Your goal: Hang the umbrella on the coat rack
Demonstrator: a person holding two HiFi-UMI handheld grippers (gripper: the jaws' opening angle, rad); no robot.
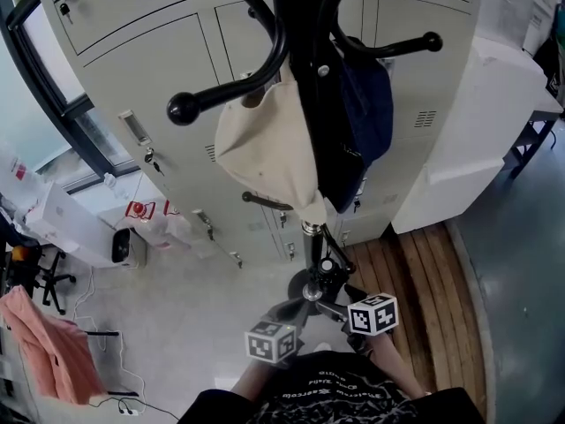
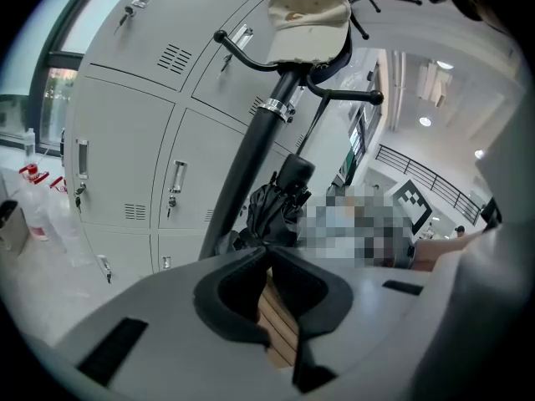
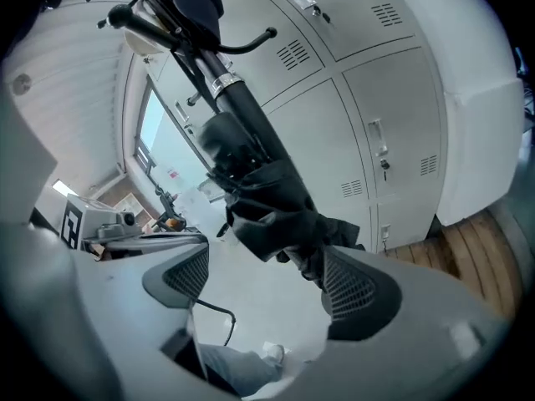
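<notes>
The folded black umbrella point(image 3: 266, 197) lies along the lower pole of the coat rack point(image 1: 305, 25), below a cream bag point(image 1: 265, 148) and a navy bag point(image 1: 369, 113) that hang from hooks higher up; which hook carries it I cannot tell. The right gripper point(image 3: 263, 267) stands wide open around the umbrella's near end, which lies close against the right-hand jaw. The left gripper point(image 2: 267, 253) is just left of the umbrella, its jaw tips together with nothing seen between them. Grey lockers point(image 1: 132, 51) stand behind

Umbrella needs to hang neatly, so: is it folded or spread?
Folded. The umbrella is a bunched black bundle beside the rack pole, with no canopy spread out.
</notes>
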